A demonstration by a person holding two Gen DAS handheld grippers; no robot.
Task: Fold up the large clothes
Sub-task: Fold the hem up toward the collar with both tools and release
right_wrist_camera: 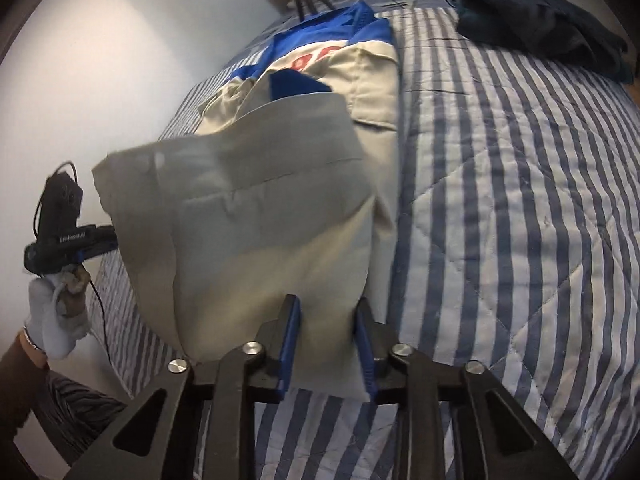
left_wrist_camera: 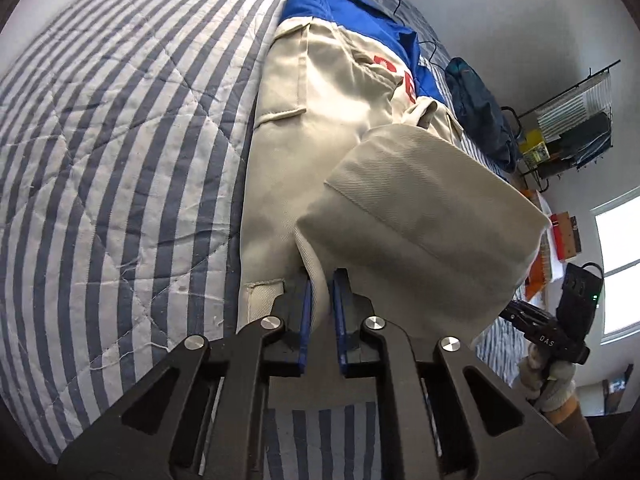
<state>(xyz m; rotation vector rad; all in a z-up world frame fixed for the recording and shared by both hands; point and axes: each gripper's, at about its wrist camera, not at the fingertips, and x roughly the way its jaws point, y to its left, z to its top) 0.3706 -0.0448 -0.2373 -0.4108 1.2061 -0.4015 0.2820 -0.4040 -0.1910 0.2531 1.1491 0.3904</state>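
Both my tongs, left (left_wrist_camera: 322, 280) and right (right_wrist_camera: 330, 308), clenched on beige jacket (left_wrist_camera: 312, 152) hem, lifted above striped bed (left_wrist_camera: 120, 140), blue collar far.

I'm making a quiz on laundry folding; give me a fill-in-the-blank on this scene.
1. The beige garment lies on a ____ quilt.
2. The garment's top part is ____ in colour.
3. The left gripper is shut on the garment's ____ fabric.
4. The dark cloth lies ____ the garment.

Missing: striped; blue; beige; apart from
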